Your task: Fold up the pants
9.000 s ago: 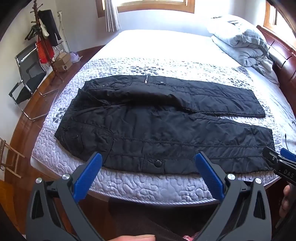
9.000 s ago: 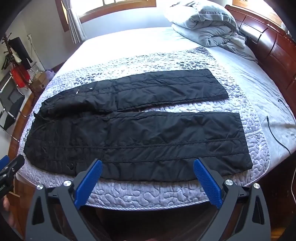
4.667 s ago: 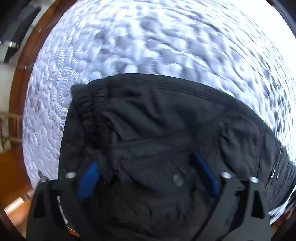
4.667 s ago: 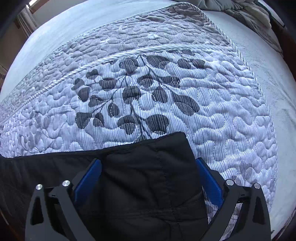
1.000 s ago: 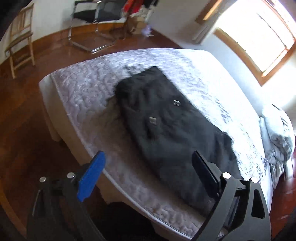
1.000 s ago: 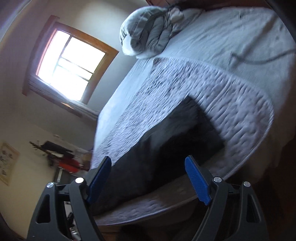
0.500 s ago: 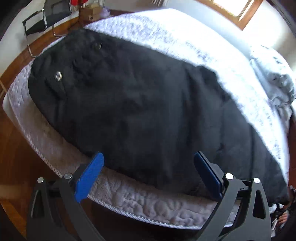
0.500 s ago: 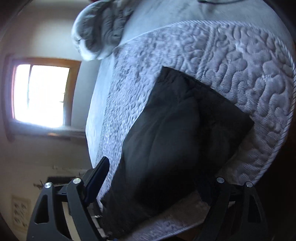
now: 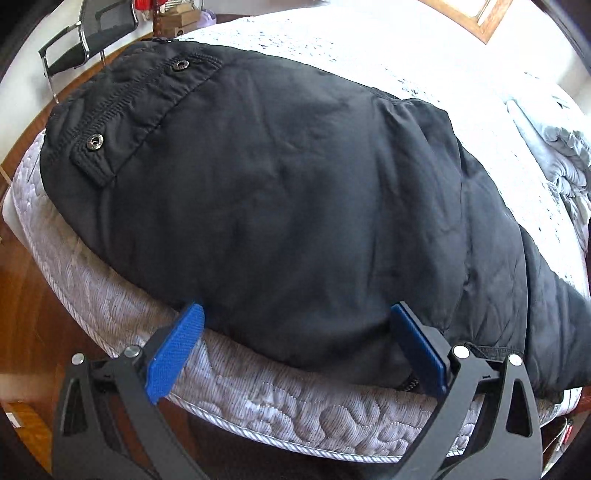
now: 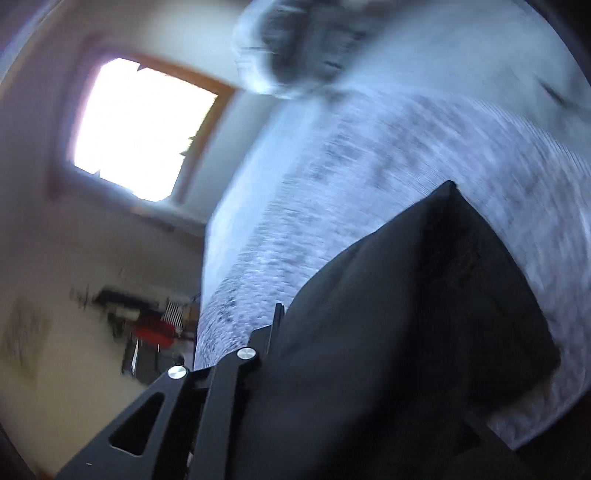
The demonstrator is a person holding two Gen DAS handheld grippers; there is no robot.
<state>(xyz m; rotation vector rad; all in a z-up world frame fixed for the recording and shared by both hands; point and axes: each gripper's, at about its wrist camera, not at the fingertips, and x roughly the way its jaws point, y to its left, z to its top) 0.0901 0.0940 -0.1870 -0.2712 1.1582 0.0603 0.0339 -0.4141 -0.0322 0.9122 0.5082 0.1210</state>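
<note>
The black padded pants point(image 9: 280, 199) lie folded lengthwise, one leg on the other, along the near edge of the quilted bed point(image 9: 295, 410). The waistband with two metal snaps point(image 9: 94, 141) is at the left. My left gripper point(image 9: 295, 347) is open, its blue pads straddling the near edge of the pants at mid-length. In the blurred, tilted right wrist view the leg end of the pants point(image 10: 424, 314) covers most of my right gripper; only its black left finger point(image 10: 229, 373) shows, at the cloth.
A rumpled grey duvet point(image 9: 561, 147) lies at the head of the bed and also shows in the right wrist view point(image 10: 295, 48). A black chair point(image 9: 92, 26) and a clothes rack stand beyond the waistband end. Wooden floor point(image 9: 33, 321) runs beside the bed.
My left gripper has dropped closer until its pads reach the pants' near edge. My right gripper has swung in onto the leg end, which now covers its fingers.
</note>
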